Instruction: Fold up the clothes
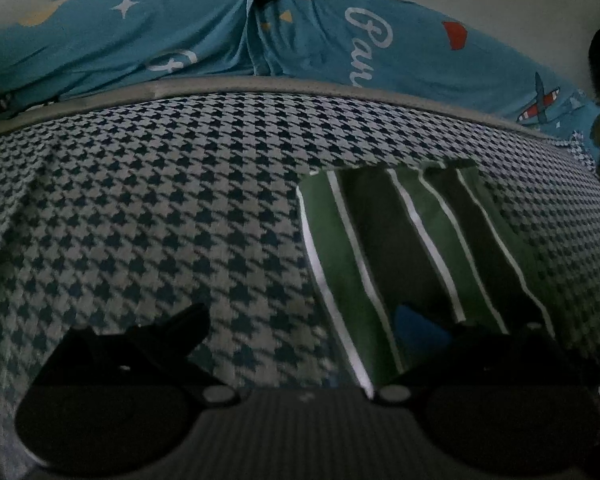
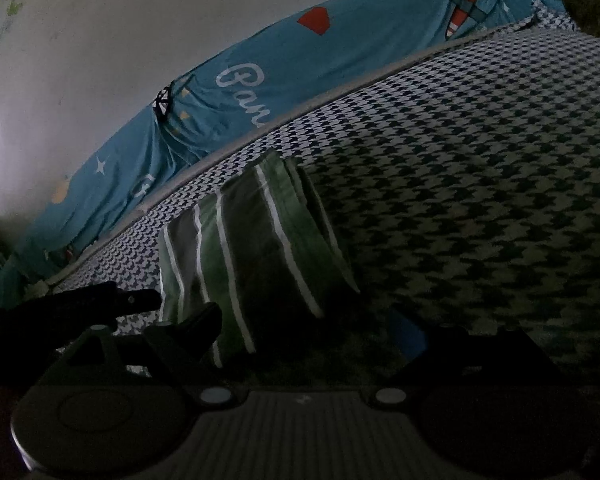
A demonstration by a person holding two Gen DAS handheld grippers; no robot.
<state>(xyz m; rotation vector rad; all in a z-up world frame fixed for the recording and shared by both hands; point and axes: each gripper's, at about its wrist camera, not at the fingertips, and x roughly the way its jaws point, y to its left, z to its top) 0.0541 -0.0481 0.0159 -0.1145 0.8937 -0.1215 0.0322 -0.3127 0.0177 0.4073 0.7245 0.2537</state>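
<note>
A: The green striped garment (image 1: 411,248) lies on the bed (image 1: 140,220) as a compact rectangle, its far end close to the bed's far edge, where the blue sheet (image 1: 180,40) hangs along the wall (image 2: 80,60).

B: So the fold looks mostly done?

A: I'd judge so. The edges sit fairly square and it looks layered, though it's dim. What's left is perhaps one more fold, or setting it aside.

B: And the left tongs (image 1: 311,332)?

A: Spread wide, tilted down over the bed. One finger hangs above bare checked cover, the other, with its blue pad, sits over the garment's near end. Nothing pinched.

B: The right tongs (image 2: 311,328)?

A: Spread as well, angled down at the garment's near edge, with cloth showing between the fingers but no pad pressing that I can see. The left tool pokes in on that view's left side.
</note>
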